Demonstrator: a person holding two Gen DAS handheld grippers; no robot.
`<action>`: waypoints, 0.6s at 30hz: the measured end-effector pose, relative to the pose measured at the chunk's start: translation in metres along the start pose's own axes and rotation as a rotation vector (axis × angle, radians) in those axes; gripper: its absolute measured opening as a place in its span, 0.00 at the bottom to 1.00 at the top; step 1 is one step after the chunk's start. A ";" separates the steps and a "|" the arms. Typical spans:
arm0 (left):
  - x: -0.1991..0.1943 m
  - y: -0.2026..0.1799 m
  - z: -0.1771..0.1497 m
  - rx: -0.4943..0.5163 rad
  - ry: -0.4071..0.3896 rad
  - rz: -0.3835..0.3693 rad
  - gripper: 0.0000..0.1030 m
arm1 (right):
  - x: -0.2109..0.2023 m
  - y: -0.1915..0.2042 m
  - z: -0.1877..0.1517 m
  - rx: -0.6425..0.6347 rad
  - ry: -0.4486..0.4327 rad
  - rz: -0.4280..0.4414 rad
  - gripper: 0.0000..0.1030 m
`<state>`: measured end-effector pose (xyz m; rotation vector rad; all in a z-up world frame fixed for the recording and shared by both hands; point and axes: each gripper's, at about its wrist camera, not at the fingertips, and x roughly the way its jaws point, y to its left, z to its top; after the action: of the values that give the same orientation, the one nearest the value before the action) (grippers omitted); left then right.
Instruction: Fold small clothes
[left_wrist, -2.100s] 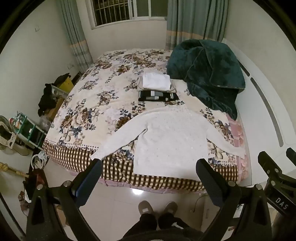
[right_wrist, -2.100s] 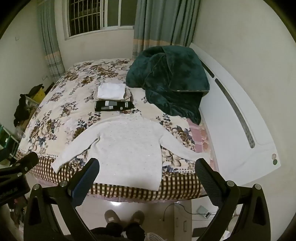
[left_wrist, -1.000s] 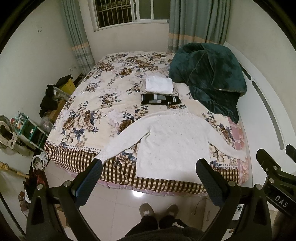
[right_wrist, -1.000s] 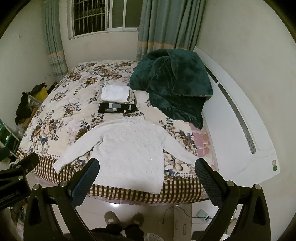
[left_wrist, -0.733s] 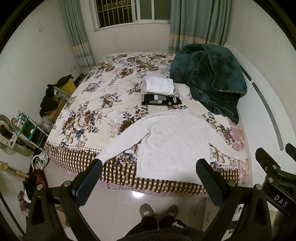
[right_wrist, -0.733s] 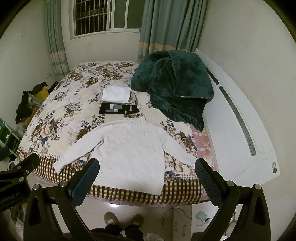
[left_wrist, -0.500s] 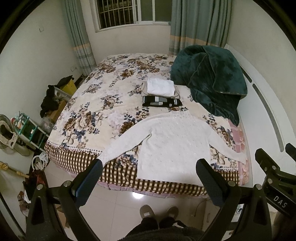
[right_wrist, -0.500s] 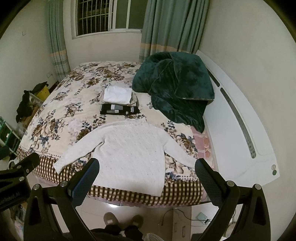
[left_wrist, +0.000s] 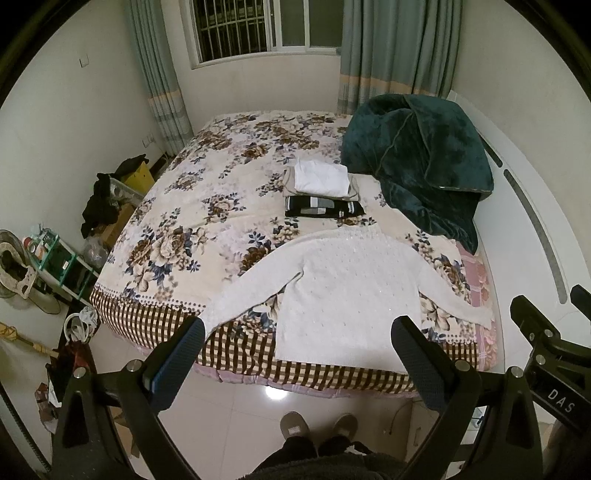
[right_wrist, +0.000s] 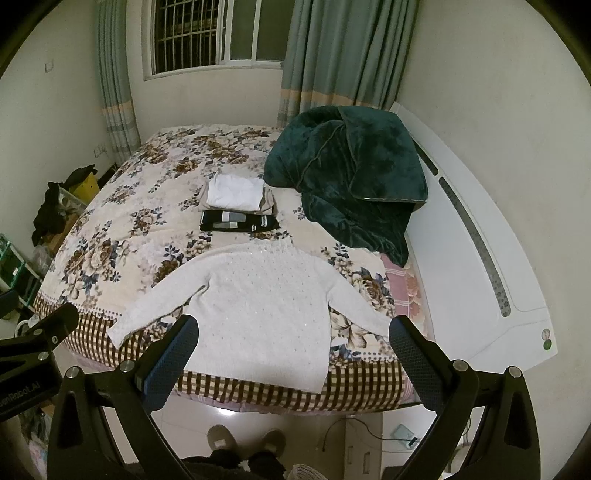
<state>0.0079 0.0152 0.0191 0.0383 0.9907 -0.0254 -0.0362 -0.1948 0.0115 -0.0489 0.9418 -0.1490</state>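
Note:
A white knit sweater (left_wrist: 347, 288) lies flat on the floral bed (left_wrist: 192, 221), sleeves spread, hem hanging over the near checked edge; it also shows in the right wrist view (right_wrist: 266, 299). My left gripper (left_wrist: 297, 334) is open and empty, held back from the bed above the floor. My right gripper (right_wrist: 293, 332) is open and empty, also in front of the bed edge. Neither touches the sweater.
A stack of folded clothes, white on top (left_wrist: 321, 179) and a black striped piece (left_wrist: 321, 206), lies beyond the sweater. A dark green blanket (left_wrist: 417, 162) is heaped at the right by the white headboard (right_wrist: 480, 236). Clutter and a shelf (left_wrist: 55, 254) stand left. My slippered feet (left_wrist: 317, 428) are on tile.
Both grippers have drawn back and up from the bed, so the sweater and bed look slightly farther. The sweater has not moved.

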 end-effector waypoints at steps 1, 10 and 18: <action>0.000 0.000 0.001 0.000 -0.002 0.000 1.00 | 0.000 0.000 0.001 0.000 0.000 0.000 1.00; -0.001 0.001 0.004 0.001 -0.006 -0.003 1.00 | -0.001 -0.001 0.002 0.001 -0.005 0.000 1.00; -0.001 -0.001 0.005 -0.001 -0.008 -0.004 1.00 | -0.003 -0.003 0.005 0.001 -0.007 -0.001 1.00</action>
<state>0.0116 0.0145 0.0223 0.0354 0.9833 -0.0289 -0.0339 -0.1970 0.0167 -0.0488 0.9342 -0.1505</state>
